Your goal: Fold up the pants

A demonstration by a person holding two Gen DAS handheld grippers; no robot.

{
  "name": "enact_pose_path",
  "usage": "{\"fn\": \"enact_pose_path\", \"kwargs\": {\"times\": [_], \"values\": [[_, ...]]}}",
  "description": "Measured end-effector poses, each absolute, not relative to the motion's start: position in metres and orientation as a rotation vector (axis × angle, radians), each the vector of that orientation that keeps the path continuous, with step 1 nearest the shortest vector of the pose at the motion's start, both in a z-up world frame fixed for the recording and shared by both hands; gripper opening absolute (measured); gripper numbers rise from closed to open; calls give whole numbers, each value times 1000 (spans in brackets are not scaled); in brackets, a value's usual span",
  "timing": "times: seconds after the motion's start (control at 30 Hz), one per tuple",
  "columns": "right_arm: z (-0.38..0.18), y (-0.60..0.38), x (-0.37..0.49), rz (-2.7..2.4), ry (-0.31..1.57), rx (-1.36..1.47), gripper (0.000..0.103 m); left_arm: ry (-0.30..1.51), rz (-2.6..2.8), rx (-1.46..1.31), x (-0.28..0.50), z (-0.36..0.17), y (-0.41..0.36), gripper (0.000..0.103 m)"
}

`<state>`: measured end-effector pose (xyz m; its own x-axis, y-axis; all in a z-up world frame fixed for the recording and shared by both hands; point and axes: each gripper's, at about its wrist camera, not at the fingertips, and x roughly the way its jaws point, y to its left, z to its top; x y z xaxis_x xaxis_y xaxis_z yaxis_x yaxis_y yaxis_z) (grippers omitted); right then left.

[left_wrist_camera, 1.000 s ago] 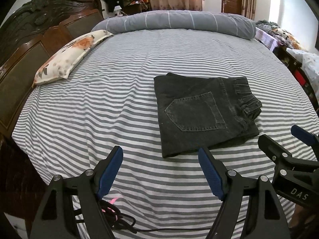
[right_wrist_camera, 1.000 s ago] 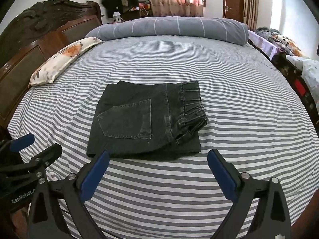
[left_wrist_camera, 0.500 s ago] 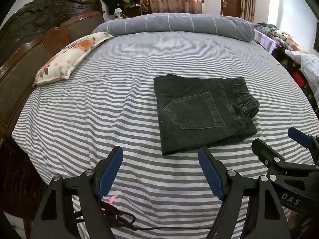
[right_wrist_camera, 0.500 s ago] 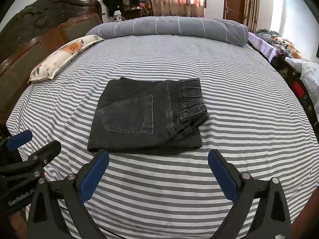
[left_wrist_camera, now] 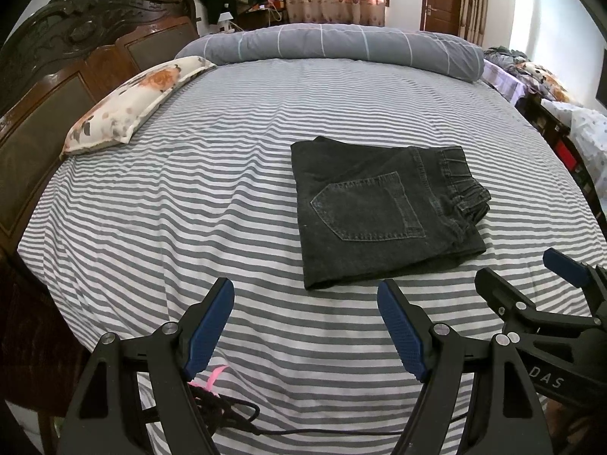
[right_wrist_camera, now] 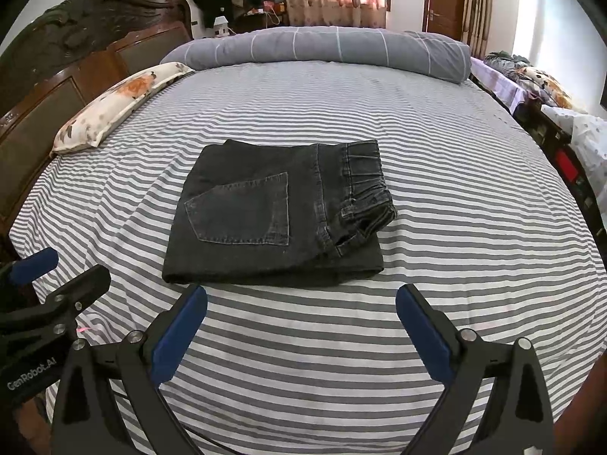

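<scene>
Pants: black pants [left_wrist_camera: 383, 208] are seen folded into a compact rectangle, back pocket up, waistband at the right edge, laid flat near the middle of the striped bed sheet [left_wrist_camera: 189, 208]
Left gripper: the left gripper [left_wrist_camera: 305, 330] is held above the sheet, jaws spread wide, nothing between them; the pants lie just beyond its right finger
Right gripper: the right gripper [right_wrist_camera: 301, 331] is held with jaws wide apart and empty; the near edge of the pants lies just ahead of its fingertips
Surroundings: a floral pillow [left_wrist_camera: 129, 106] is placed by the carved headboard [left_wrist_camera: 76, 57]; a grey rolled quilt [left_wrist_camera: 334, 43] lies across the far side; a black cable [left_wrist_camera: 235, 413] rests below the left gripper
</scene>
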<state>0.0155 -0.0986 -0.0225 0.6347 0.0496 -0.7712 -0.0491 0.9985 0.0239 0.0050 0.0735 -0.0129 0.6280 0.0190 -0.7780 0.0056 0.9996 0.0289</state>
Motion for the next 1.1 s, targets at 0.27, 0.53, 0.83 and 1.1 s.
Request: {"fn": "enact_pose_path", "kwargs": {"times": [0.27, 0.53, 0.83, 1.1], "values": [[-26, -100, 17, 55, 893, 5, 99, 888, 11, 29, 5, -13, 73, 78], [-29, -102, 16, 48, 905, 11, 99, 882, 16, 47, 5, -13, 69, 78], [-30, -103, 17, 47, 910, 12, 99, 881, 12, 47, 4, -13, 66, 78], [-32, -106, 19, 46, 920, 16, 99, 880, 11, 56, 7, -15, 63, 78]]}}
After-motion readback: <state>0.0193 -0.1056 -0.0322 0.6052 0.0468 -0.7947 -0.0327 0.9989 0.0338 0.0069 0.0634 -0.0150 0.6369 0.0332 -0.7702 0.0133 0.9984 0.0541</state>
